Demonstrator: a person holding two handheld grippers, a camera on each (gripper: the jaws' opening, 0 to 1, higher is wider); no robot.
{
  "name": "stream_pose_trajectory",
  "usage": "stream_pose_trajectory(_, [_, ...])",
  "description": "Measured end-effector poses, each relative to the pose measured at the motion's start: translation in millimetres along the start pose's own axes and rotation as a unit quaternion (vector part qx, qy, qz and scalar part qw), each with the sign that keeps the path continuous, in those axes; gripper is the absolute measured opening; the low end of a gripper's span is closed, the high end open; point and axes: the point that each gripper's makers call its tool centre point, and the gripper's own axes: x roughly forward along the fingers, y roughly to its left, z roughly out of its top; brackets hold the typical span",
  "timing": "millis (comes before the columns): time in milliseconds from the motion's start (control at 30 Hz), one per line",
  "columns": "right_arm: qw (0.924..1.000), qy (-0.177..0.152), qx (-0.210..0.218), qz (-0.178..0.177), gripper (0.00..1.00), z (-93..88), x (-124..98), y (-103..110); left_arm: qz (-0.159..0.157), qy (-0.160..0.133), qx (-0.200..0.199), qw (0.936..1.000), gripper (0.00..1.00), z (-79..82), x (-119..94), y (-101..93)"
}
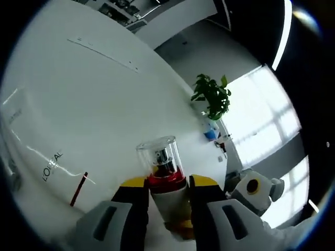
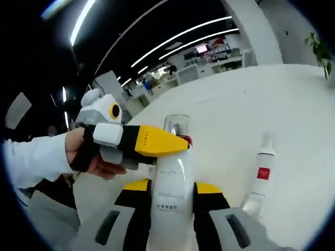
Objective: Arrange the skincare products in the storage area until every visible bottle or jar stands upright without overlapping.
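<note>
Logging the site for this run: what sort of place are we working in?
Likely an open-plan office: rows of desks under long ceiling light strips, a potted plant by large windows, and a big white table as the workspace.

You have a tall white cylindrical bottle [image 2: 171,191] with a red collar band and a clear plastic cap over a silver pump head; small grey lettering runs down its front. It stands upright, raised off the white table top. In the left gripper view the same bottle [image 1: 166,185] shows its clear cap and red band. A second item, a slim white spray bottle with a translucent cap and a red square label [image 2: 260,175], stands upright on the table just beside it, apart.
</note>
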Motion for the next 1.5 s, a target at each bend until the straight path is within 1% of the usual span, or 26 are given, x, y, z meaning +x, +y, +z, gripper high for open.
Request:
stream_pose_trajectory(33, [1.0, -0.002, -0.009, -0.003, 0.23, 1.0, 1, 0, 0.0, 0.0, 0.002, 1.0, 0.24, -0.1, -1, -1.7])
stream_pose_trajectory(67, [0.9999, -0.001, -0.014, -0.002, 0.23, 0.3, 1, 2, -0.004, -0.002, 0.029, 0.9996, 0.24, 1.1, -3, -3.6])
stream_pose_trajectory(133, [0.9996, 0.001, -0.027, 0.0, 0.23, 0.0, 2, 3, -0.003, -0.001, 0.058, 0.9983, 0.23, -4.4, -7, -12.8])
stream_pose_trajectory(233, [0.9994, 0.002, -0.035, 0.001, 0.23, -1.5, 1, 6, -0.006, -0.006, 0.101, 0.9948, 0.23, 4.8, -8, -10.5])
stream_pose_trajectory(300, [0.999, -0.003, -0.044, 0.001, 0.23, 0.7, 2, 5, -0.011, -0.011, 0.139, 0.9901, 0.23, 8.1, -10, -14.2])
stream_pose_trajectory(400, [0.9985, -0.01, -0.053, 0.009, 0.23, 4.9, 2, 4, -0.022, -0.02, 0.219, 0.9753, 0.22, 10.5, -13, -23.4])
stream_pose_trajectory(433, [0.9983, -0.017, -0.054, 0.013, 0.23, 7.6, 1, 5, -0.031, -0.029, 0.251, 0.9671, 0.22, 15.2, -13, -27.0])
stream_pose_trajectory(500, [0.9982, -0.025, -0.051, 0.02, 0.22, 10.1, -2, 6, -0.046, -0.028, 0.276, 0.9596, 0.22, 16.9, -15, -32.7])
stream_pose_trajectory(533, [0.9976, -0.028, -0.058, 0.025, 0.22, 10.6, -3, 7, -0.05, -0.026, 0.286, 0.9567, 0.22, 16.7, -16, -33.6])
stream_pose_trajectory(567, [0.9975, -0.028, -0.06, 0.027, 0.22, 10.8, -3, 7, -0.056, -0.026, 0.286, 0.9562, 0.22, 16.5, -17, -33.6])
stream_pose_trajectory(633, [0.9962, -0.03, -0.075, 0.032, 0.23, 11.7, -4, 8, -0.073, -0.026, 0.301, 0.9505, 0.21, 17.1, -19, -33.4])
stream_pose_trajectory(700, [0.9935, -0.029, -0.103, 0.039, 0.23, 10.7, -7, 13, -0.087, -0.025, 0.329, 0.9398, 0.21, 13.3, -20, -38.4])
stream_pose_trajectory(800, [0.9873, -0.029, -0.146, 0.056, 0.24, 10.2, -9, 19, -0.106, -0.015, 0.385, 0.9167, 0.21, 8.9, -24, -42.6])
stream_pose_trajectory(867, [0.9862, -0.028, -0.151, 0.063, 0.24, 9.0, -10, 22, -0.112, -0.012, 0.402, 0.9085, 0.21, 5.4, -27, -44.0])
stream_pose_trajectory(933, [0.9854, -0.027, -0.153, 0.07, 0.24, 8.5, -9, 24, -0.116, -0.009, 0.404, 0.9072, 0.21, 2.4, -30, -44.6])
stream_pose_trajectory(1000, [0.982, -0.027, -0.171, 0.075, 0.24, 6.3, -9, 29, -0.123, -0.007, 0.415, 0.9016, 0.21, -0.4, -34, -44.6])
stream_pose_trajectory(1100, [0.9769, -0.02, -0.196, 0.081, 0.25, 2.9, -8, 35, -0.135, 0.001, 0.446, 0.885, 0.21, -9.3, -39, -49.0])
stream_pose_trajectory(1167, [0.9758, -0.02, -0.201, 0.083, 0.26, 1.9, -8, 36, -0.142, 0.006, 0.466, 0.8732, 0.21, -16.6, -42, -53.3])
stream_pose_trajectory(1200, [0.9713, -0.017, -0.221, 0.087, 0.26, -0.3, -8, 38, -0.147, 0.008, 0.474, 0.868, 0.21, -19.5, -43, -54.9])
stream_pose_trajectory(1233, [0.9698, -0.015, -0.227, 0.087, 0.26, -1.1, -8, 39, -0.153, 0.012, 0.487, 0.8598, 0.21, -22.5, -44, -56.2])
stream_pose_trajectory(1333, [0.9666, -0.007, -0.242, 0.083, 0.25, -1.1, -7, 39, -0.157, 0.012, 0.497, 0.8531, 0.22, -23.6, -45, -56.4])
stream_pose_trajectory(1367, [0.966, -0.005, -0.245, 0.081, 0.25, -1.0, -7, 38, -0.156, 0.009, 0.505, 0.849, 0.22, -26.2, -47, -58.5])
stream_pose_trajectory(1400, [0.9653, -0.005, -0.249, 0.078, 0.25, -1.5, -8, 38, -0.154, 0.008, 0.505, 0.8489, 0.22, -28.3, -47, -59.8])
stream_pose_trajectory(1433, [0.9639, -0.005, -0.255, 0.078, 0.25, -1.7, -8, 38, -0.154, 0.007, 0.51, 0.8462, 0.22, -28.6, -47, -60.6])
stream_pose_trajectory(1467, [0.9629, -0.006, -0.258, 0.077, 0.25, -1.4, -9, 37, -0.153, 0.007, 0.508, 0.8478, 0.22, -28.8, -46, -61.6])
stream_pose_trajectory(1500, [0.9617, -0.007, -0.263, 0.076, 0.25, -1.3, -9, 36, -0.152, 0.01, 0.497, 0.8543, 0.22, -29.1, -46, -62.3])
